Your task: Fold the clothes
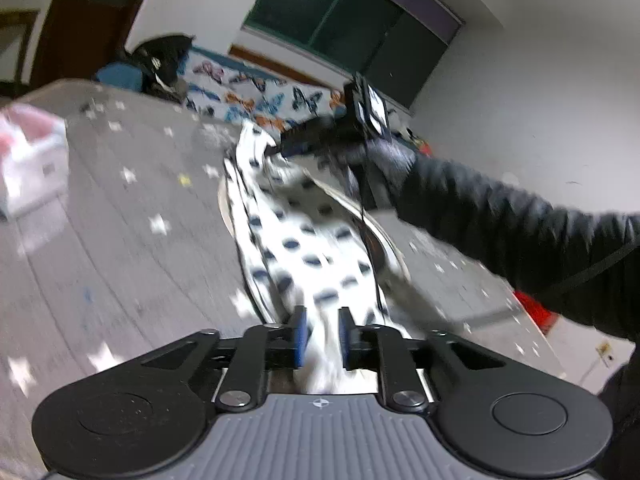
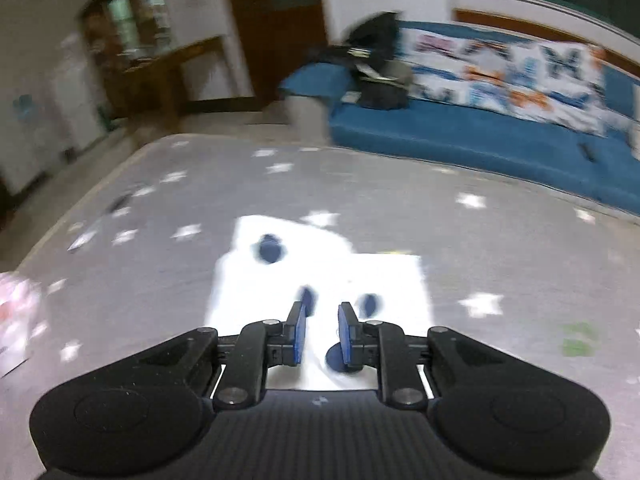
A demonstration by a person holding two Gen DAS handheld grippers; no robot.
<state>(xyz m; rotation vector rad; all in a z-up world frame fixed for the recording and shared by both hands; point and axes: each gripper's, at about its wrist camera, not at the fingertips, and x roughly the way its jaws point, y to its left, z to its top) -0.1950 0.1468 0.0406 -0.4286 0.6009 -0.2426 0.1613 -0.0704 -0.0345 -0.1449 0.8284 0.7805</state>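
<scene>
The white, dark-dotted cloth garment [image 1: 308, 248] hangs stretched above the grey star-printed bed cover [image 1: 120, 220], both hand-held grippers, left [image 1: 322, 334] and right [image 2: 322, 334], pinching opposite ends (narrowly parted, cloth between), seemingly to square it for folding.

A home living room. Blue sofa [image 2: 480, 136] with a butterfly-print throw [image 2: 512, 76] by the wall; dark wooden door [image 2: 276, 28]. Grey star-patterned cloth [image 2: 500, 240] covers the table.

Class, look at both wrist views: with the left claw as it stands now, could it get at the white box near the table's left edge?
Probably not yet: the left claw is shut on the polka-dot garment, stretched to the right claw. The path to the white box looks bare.
</scene>
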